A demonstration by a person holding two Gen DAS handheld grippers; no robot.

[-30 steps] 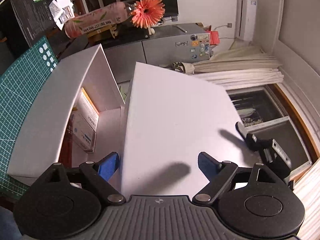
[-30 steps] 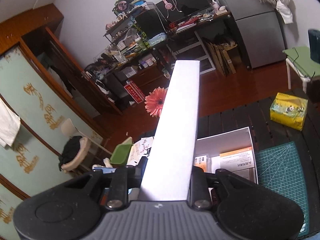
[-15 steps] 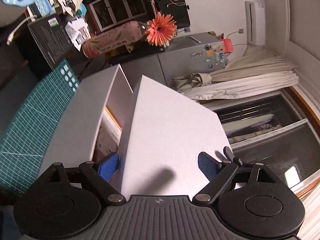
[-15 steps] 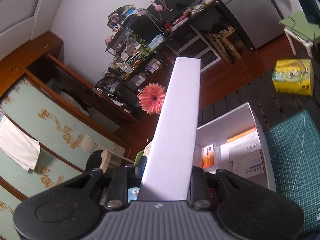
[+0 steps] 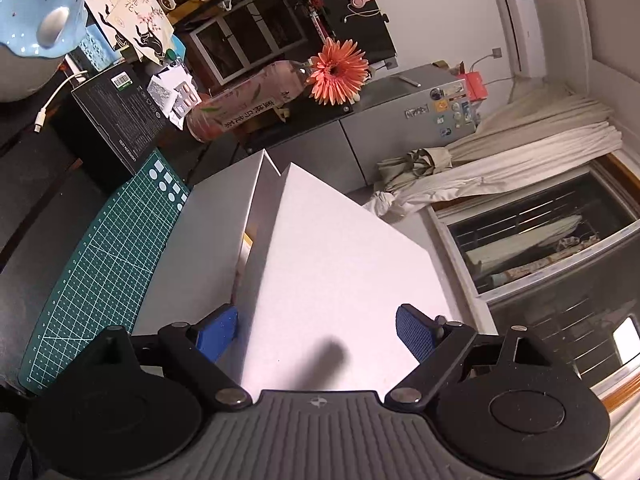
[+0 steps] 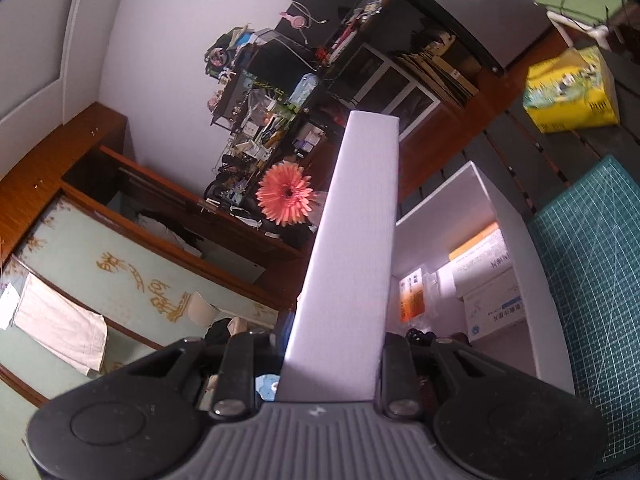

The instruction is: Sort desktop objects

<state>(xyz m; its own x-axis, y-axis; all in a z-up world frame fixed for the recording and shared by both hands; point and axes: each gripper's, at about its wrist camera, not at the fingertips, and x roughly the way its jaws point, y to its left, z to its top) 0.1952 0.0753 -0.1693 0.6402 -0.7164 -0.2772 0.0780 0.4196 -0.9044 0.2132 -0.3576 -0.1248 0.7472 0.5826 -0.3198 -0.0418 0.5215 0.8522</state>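
A white box (image 5: 200, 248) lies on the dark desk beside a green cutting mat (image 5: 100, 272). Its white lid (image 5: 340, 280) is held tilted over the opening. My left gripper (image 5: 316, 332) is open, its blue pads (image 5: 218, 332) standing wide on either side of the lid's broad face. In the right wrist view my right gripper (image 6: 332, 360) is shut on the lid's narrow side wall (image 6: 352, 240). To the right of the lid, the box (image 6: 516, 240) is open, with several medicine cartons (image 6: 488, 292) inside.
A black carton (image 5: 116, 120) and a pink bottle holding an orange flower (image 5: 340, 70) stand beyond the box. A yellow tissue pack (image 6: 568, 92) sits at the far right of the desk. The cutting mat (image 6: 592, 280) borders the box.
The lid has swung closer to the box, so less of the inside shows in the left wrist view. Both views have tilted. The right gripper has kept hold of the lid.
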